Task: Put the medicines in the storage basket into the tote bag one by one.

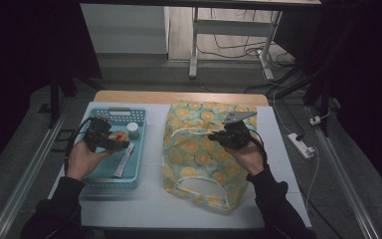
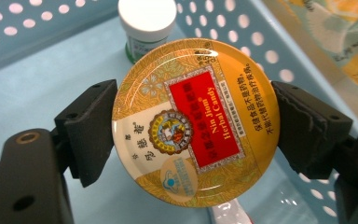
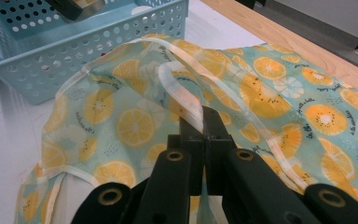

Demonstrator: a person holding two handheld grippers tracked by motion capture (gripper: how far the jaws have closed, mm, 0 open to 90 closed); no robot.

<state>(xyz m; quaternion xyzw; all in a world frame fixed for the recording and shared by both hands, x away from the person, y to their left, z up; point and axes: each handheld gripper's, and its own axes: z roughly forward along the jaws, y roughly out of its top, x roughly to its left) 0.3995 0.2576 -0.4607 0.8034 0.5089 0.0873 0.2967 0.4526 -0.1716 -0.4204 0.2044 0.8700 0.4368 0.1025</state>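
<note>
A: What does the left gripper have?

B: A round candy tin, gold with a red label. The 2 jaws stand wide apart and press on opposite edges of it, so the tin sits flat-faced between them, lid toward the gripper's camera. It hangs over the blue basket, clear of the basket floor as far as I can judge.

A: And the right gripper?

B: Its jaws are pinched fully together on a pale handle strap of the fruit-print bag, holding that edge up off the table.

A: So which way does the tin have to go?

B: In the high view the bag lies to the right of the basket, just beside it, with its long axis running away from the person. The strap the right gripper holds sits toward the far half of the bag, on the side nearer the basket. My guess is that the tin travels rightward over the basket wall to that raised edge. The left hand carries it; the right only keeps the mouth lifted.

A: Anything else in the basket?

B: A small white-capped jar just beyond the tin, and a tube lying along the basket's right side.
</note>
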